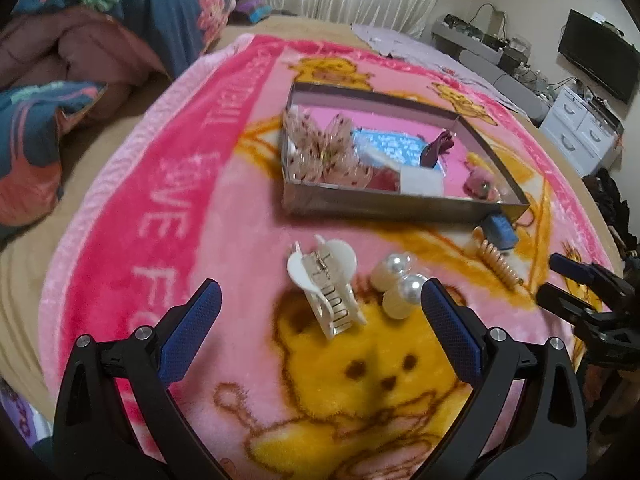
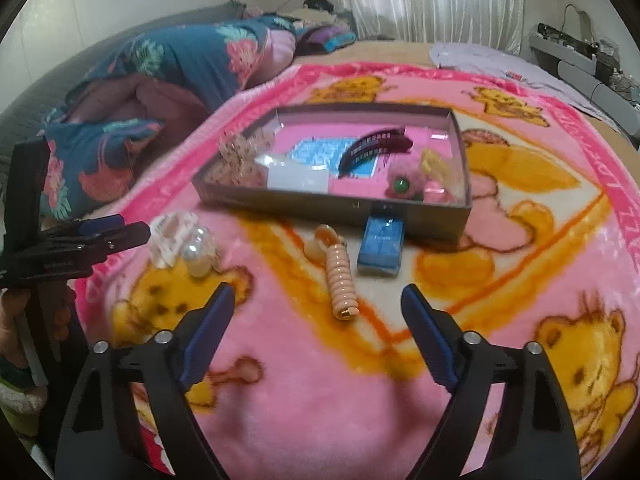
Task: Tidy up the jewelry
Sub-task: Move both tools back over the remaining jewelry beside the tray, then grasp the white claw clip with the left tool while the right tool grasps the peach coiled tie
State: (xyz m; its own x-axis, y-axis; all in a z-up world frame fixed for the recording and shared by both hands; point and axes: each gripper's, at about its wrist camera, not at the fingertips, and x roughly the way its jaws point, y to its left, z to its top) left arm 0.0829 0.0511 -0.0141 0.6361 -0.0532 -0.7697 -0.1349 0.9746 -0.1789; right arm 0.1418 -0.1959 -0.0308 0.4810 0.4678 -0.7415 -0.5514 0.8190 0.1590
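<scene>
A shallow grey tray [image 1: 360, 202] [image 2: 280, 200] lies on a pink bear blanket [image 1: 160, 200] and holds a pink flower clip [image 1: 320, 148], a dark maroon claw clip [image 2: 374, 146], a pink flower piece [image 2: 402, 184] and a white card [image 2: 298, 178]. In front of it lie a white claw clip [image 1: 324, 284], a pearl hair piece [image 1: 396, 280], a peach spiral hair tie [image 2: 340, 276] and a small blue box [image 2: 382, 246]. My left gripper [image 1: 320, 300] is open just short of the white clip. My right gripper [image 2: 318, 300] is open just short of the spiral tie.
A folded floral quilt [image 2: 160, 68] lies at the left of the bed. A TV [image 1: 600, 56], white drawers [image 1: 580, 124] and curtains [image 2: 440, 0] stand beyond the bed. The other gripper shows at each view's edge [image 1: 580, 292] [image 2: 80, 240].
</scene>
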